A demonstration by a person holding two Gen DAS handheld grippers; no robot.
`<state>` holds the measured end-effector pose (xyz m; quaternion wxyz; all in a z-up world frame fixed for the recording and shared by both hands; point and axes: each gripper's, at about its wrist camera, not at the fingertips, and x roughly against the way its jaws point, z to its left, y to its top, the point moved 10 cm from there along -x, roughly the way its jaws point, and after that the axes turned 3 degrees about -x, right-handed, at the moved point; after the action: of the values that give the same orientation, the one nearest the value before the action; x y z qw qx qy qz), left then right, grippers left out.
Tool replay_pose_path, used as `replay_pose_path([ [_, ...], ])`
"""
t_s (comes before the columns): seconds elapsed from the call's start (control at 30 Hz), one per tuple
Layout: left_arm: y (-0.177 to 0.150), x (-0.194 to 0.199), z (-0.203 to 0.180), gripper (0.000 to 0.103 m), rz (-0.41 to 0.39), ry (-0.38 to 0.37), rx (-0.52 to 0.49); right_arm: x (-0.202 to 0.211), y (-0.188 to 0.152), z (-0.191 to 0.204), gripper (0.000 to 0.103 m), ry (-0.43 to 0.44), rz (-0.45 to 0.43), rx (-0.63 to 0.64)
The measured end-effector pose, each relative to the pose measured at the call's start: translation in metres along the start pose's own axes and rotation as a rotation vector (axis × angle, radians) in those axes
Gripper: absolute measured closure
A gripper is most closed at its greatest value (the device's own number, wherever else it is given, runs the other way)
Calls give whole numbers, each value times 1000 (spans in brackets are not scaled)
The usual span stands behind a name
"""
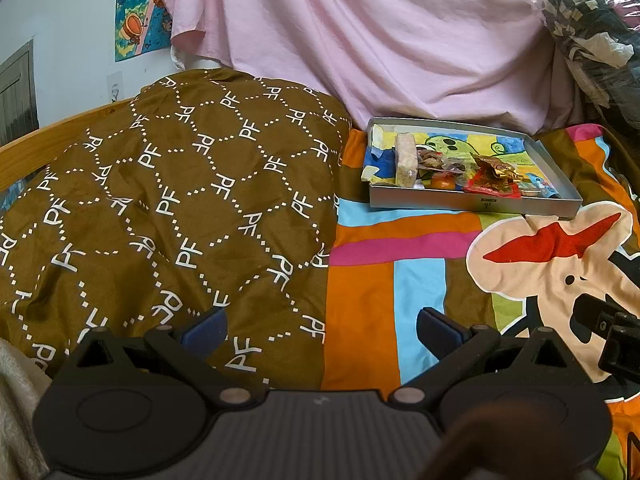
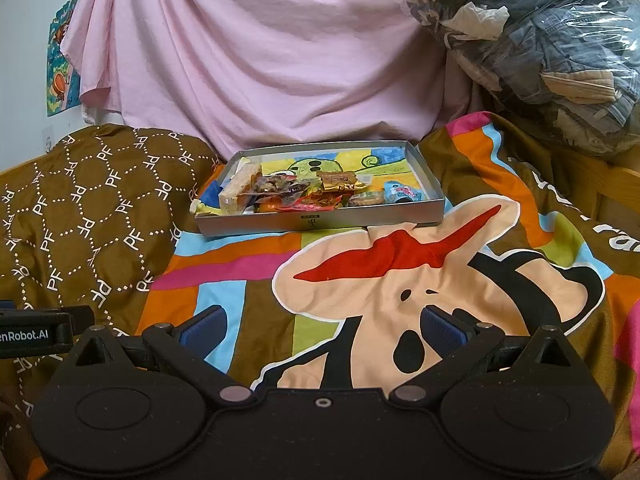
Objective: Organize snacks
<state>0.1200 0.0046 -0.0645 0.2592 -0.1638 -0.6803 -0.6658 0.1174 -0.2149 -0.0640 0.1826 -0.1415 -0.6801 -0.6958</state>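
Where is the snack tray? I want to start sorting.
The tray sits on the cartoon bedspread, centre in the right wrist view, just right of the brown pillow, below the pink sheet.

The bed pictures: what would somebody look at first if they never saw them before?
Probably the big cartoon monkey face with its red mouth, printed on the striped bedspread just ahead of the open right gripper. Next, the grey snack tray behind it, with wrapped snacks piled along its near side. A pink sheet hangs behind the tray, and a brown pillow printed with PF lies left of it, ahead of the open left gripper.
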Motion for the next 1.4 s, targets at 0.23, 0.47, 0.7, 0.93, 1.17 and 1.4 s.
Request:
replay_pose_path([
  [0.23, 0, 0, 0, 1, 0, 0, 0, 0, 0, 0, 1, 0, 1, 0],
  [0.47, 0, -1, 0, 1, 1, 0, 0, 0, 0, 0, 1, -1, 1, 0],
  [0.7, 0, 0, 0, 1, 0, -1, 0, -1, 0, 1, 1, -2, 1, 0],
  [0.93, 0, -1, 1, 1, 0, -1, -1, -1, -1, 1, 1, -2, 1, 0],
  [1.17, 0, -1, 0, 1, 1, -1, -1, -1, -1, 2, 1, -3, 2, 0],
  [1.4, -3, -2, 1, 1, 37, 11, -41, -1, 0, 2, 1, -3, 2, 0],
])
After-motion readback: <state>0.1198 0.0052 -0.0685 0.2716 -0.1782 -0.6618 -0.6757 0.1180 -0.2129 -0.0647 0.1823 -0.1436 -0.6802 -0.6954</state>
